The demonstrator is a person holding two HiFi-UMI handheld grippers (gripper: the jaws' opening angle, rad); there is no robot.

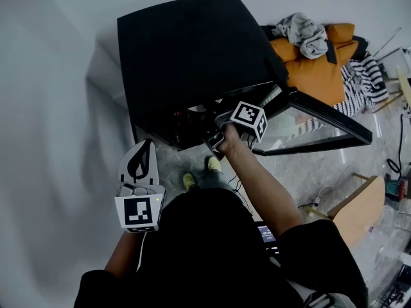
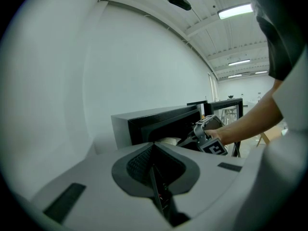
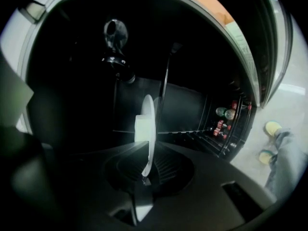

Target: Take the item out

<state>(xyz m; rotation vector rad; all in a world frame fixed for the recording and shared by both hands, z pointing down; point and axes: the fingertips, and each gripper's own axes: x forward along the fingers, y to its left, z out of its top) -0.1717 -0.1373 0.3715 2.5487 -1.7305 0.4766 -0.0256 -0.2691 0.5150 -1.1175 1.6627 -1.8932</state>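
While left gripper [image 2: 155,173] fingers sit closed, right gripper [image 3: 146,167] fingers pinch a white plate [image 3: 146,124].

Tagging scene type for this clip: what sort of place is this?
Probably a lab or studio hall, not a home: strip lights on a high ceiling, a black cabinet with a glass door by a bare white wall, and clothes piled on orange cushions.

Ceiling lights [image 2: 235,11] fill the room evenly. Inside the black cabinet [image 3: 72,95] it is very dim, and only what seems a plate [image 3: 146,124] catches light. Both gripper views bend and darken at their edges.
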